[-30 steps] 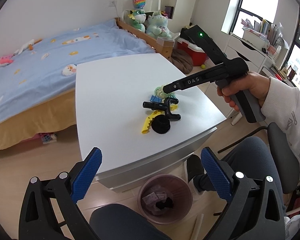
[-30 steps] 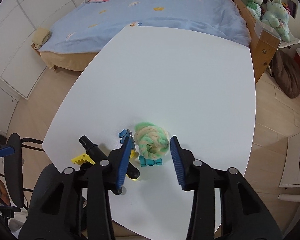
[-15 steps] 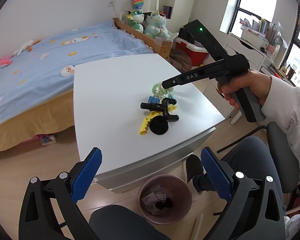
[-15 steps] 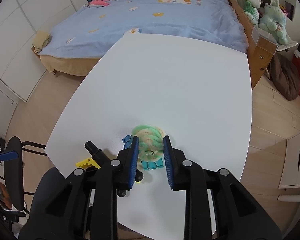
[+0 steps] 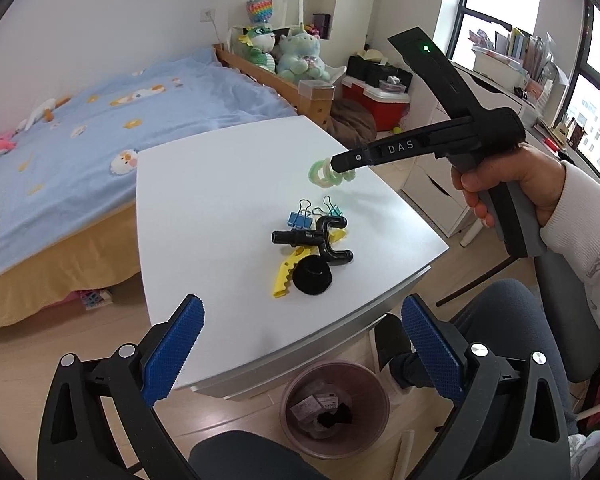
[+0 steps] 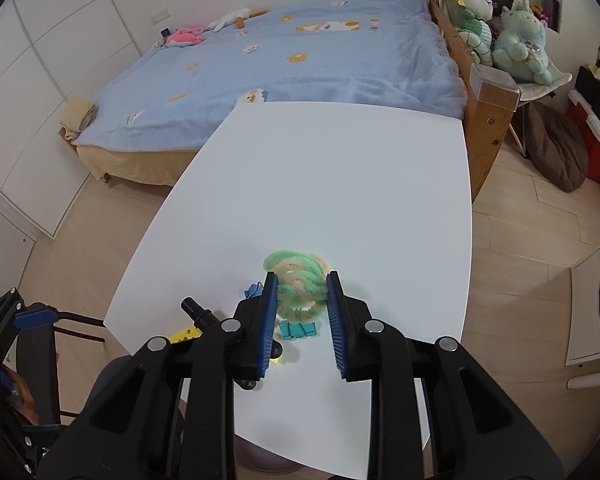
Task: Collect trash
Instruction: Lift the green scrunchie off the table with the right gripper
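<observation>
The right gripper (image 6: 302,304) was clamped on a coil of green and cream pipe cleaners (image 6: 298,284), held clear above the white table (image 5: 220,184). The left gripper (image 5: 302,344) stood wide and empty over the table's near edge, above a bin (image 5: 334,408) on the floor. Binder clips (image 5: 300,219), a black fitting (image 5: 320,240) and a yellow clip (image 5: 286,276) lay clustered on the tabletop.
</observation>
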`<state>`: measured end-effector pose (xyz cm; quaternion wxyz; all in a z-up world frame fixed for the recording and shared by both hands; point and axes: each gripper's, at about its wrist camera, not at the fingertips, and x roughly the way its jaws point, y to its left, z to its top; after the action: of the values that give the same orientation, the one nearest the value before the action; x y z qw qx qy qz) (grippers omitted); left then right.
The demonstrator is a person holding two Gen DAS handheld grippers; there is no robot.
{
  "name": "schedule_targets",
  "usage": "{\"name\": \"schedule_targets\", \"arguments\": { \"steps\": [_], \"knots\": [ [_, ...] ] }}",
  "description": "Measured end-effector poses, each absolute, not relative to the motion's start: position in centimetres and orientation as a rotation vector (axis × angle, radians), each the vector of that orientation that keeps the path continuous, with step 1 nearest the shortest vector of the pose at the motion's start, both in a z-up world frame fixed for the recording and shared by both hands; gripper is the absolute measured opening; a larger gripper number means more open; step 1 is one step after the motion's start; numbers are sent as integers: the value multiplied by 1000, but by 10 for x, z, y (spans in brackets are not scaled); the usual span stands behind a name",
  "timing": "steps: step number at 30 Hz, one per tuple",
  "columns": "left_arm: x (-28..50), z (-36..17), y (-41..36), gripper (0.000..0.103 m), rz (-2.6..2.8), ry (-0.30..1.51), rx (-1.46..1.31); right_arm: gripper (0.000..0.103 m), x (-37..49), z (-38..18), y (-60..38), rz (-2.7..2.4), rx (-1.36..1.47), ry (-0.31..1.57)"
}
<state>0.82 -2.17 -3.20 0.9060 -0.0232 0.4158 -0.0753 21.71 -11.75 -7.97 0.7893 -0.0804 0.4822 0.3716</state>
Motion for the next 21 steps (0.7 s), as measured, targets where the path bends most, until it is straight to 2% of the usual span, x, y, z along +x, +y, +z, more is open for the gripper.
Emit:
{"name": "schedule_targets", "arguments": {
  "steps": [21],
  "knots": [
    [102,-39,-30,95,-215,950,28,24,197,-79,-168,753,-90,1023]
  ]
}}
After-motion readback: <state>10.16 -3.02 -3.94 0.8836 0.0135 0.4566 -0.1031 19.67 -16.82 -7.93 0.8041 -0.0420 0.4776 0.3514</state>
